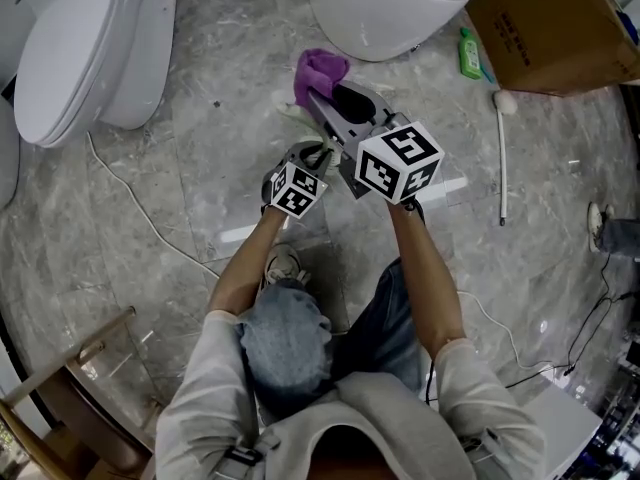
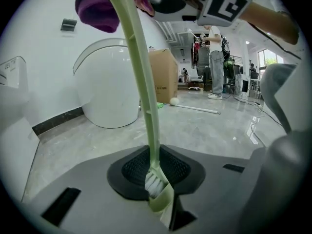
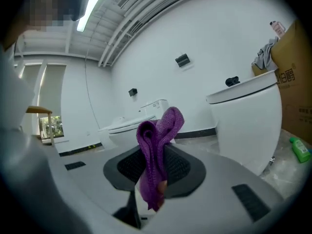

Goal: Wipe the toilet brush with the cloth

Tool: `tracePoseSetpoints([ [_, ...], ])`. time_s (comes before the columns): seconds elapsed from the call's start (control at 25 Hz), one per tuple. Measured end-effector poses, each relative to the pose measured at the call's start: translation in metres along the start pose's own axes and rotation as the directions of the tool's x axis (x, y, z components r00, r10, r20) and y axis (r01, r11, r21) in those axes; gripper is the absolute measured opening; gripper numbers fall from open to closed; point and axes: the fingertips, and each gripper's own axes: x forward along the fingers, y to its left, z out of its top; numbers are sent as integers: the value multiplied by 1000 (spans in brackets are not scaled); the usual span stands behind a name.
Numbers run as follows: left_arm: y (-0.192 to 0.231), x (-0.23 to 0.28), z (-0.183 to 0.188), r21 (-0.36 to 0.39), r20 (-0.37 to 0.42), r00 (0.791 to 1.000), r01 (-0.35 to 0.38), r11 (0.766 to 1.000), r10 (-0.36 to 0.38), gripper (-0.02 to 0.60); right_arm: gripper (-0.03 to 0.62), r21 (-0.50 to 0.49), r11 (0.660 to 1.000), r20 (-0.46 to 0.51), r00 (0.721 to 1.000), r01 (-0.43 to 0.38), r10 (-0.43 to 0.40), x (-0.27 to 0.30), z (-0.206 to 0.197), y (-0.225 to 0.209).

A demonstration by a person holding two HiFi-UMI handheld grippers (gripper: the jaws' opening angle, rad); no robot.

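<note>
Brush: the toilet brush (image 2: 144, 96) runs from lower centre of the left gripper view up to its top left, a thin pale green stem with white bristles (image 2: 154, 182) at the low end.
Left jaws: the left gripper (image 2: 158, 199) is clamped on the brush at the bristle end.
Right jaws: the right gripper (image 3: 153, 199) is closed on the purple cloth (image 3: 156, 145), pinching a bunched fold while a loose lobe stands up above.
Brush handling: it is probably light and stiff, though so slim a stem may bend under a hard push. The smooth plastic could slide or twist in the jaws. A hold low down, near the head, leaves the whole stem free to wipe.
Cloth handling: soft and limp. It is best held by a fold so the free part can wrap round the stem.
Left gripper view only: it shows the bristles in the jaws and the cloth at the stem's upper end, seemingly touching it.
Right gripper view only: it shows the grip on the cloth, but no brush.
Head view only: both grippers are close together at frame centre above the floor (image 1: 200, 168), below a toilet (image 1: 390, 8). The bristles are hidden there.
</note>
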Motion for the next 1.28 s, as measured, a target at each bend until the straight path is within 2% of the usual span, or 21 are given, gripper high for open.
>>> tracePoseSetpoints([
  [0.08,0,0,-1,1,-3,1000,1,1000,-1,72,109,3,1000,-33,999,18,-18,-4,-17,-7],
  [0.32,1,0,0,3,-6,1000,2,1000,-2,72,108,110,989,-122,989,95,-82,-13,-73,-39],
  [0.88,1,2,0,-3,1,1000,4,1000,-4,72,108,255,927,-285,937,276,-200,-30,-179,-80],
  [1.12,2,3,-2,-1,-7,1000,-3,1000,3,74,108,252,915,-348,912,315,-219,-41,-204,-85],
  [1.28,1,1,-2,16,-9,1000,-22,1000,22,75,109,193,924,-365,899,329,-243,-53,-205,-85],
])
